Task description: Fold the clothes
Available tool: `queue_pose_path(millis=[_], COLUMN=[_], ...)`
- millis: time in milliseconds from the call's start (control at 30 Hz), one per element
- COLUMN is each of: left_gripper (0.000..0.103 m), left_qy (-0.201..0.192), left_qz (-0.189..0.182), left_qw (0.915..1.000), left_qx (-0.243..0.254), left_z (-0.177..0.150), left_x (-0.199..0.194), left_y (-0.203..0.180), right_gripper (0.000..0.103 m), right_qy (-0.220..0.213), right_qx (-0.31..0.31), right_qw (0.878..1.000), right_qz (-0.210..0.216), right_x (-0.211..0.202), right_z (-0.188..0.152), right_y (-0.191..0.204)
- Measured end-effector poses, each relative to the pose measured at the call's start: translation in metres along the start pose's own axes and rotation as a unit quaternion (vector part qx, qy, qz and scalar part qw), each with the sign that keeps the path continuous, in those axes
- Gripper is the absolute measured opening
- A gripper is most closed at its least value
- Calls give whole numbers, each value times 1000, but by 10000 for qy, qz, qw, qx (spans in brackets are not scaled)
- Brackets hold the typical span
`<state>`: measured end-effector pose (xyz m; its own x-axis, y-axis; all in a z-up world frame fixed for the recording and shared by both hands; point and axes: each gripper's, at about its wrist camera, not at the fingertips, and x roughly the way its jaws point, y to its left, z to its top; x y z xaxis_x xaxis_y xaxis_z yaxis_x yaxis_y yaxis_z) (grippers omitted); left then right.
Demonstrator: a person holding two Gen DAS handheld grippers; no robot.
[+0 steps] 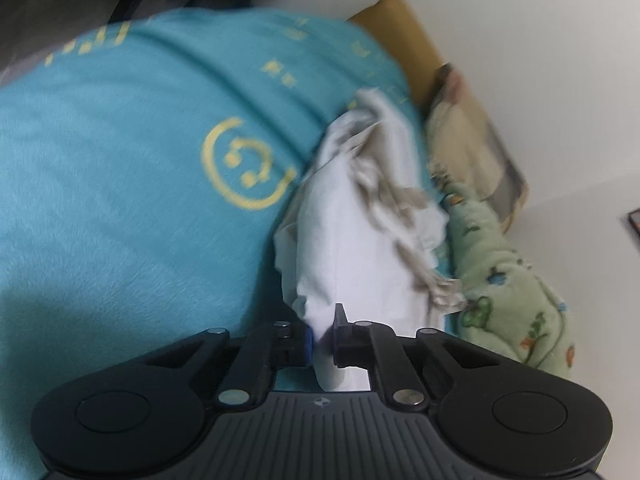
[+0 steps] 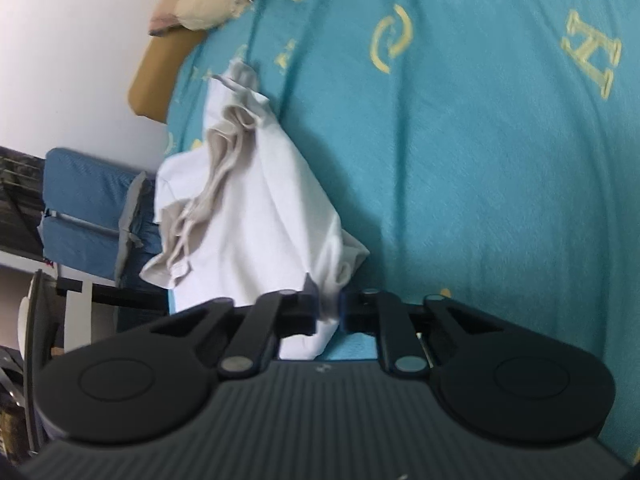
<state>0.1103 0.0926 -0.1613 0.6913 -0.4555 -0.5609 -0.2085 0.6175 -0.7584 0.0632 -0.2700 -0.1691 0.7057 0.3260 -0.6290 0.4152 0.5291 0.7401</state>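
Note:
A crumpled white garment (image 1: 360,216) with grey folds lies on a teal blanket (image 1: 120,184) printed with yellow signs. In the left wrist view my left gripper (image 1: 323,340) is shut on the garment's near edge, white cloth pinched between the black pads. The right wrist view shows the same white garment (image 2: 256,216) stretched away from the camera over the teal blanket (image 2: 480,184). My right gripper (image 2: 329,312) is shut on another part of its near edge, with cloth bunched between the pads.
A green patterned fleece (image 1: 516,292) and a beige pillow (image 1: 468,148) lie beside the garment, against a white wall (image 1: 560,60). A tan mattress edge (image 2: 160,68) shows. Beyond the bed's side stands a blue padded seat (image 2: 88,208) and dark furniture.

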Motion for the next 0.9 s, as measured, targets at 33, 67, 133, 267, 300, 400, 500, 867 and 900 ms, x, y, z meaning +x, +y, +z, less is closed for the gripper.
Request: queue_pose_path(millis=[33,67,133,267,300,400,500,867,900], left_gripper=[7,7,7,6,6,6,6,7,7], left_qy=[-92,-184,-351,-573,-592,-663,-775,-628,-610], left_qz=[-120,-238,-430,-635,-639,-682,-724,-719,-659], left_qw=[9998,9992,9972,9932,9922,9894,9875,9916,9923], left_qx=[128,256,500,792,887,1095,1168,877,858], left_z=[-1,-2,-4,-19,-24,-42,-63,-89,-82], left_x=[-8,-17,-38,-84,-95,-130,-173,-252,-247], left_y=[-8,-15,-29,-48,-51,-61,-61,-47,-51], right_gripper=[10,10,10,9,9,9,9,9,9], right_qy=[-101,-206,-403,-660,-724,-959,-1143,-1434,-1403], right_qx=[-80,-170,-315,-629,-750,-1026,-1245,-1456,-1420], right_qw=[9999,9996,9983,9937,9920,9865,9808,9732,9745], right_qz=[62,118,287,651,717,844,969,1055,1020], right_x=[-7,-14,-30,-72,-85,-122,-160,-228,-221], right_z=[0,-1,-1,-4,-7,-22,-49,-100,-93], right_y=[4,8,15,30,31,35,31,31,36])
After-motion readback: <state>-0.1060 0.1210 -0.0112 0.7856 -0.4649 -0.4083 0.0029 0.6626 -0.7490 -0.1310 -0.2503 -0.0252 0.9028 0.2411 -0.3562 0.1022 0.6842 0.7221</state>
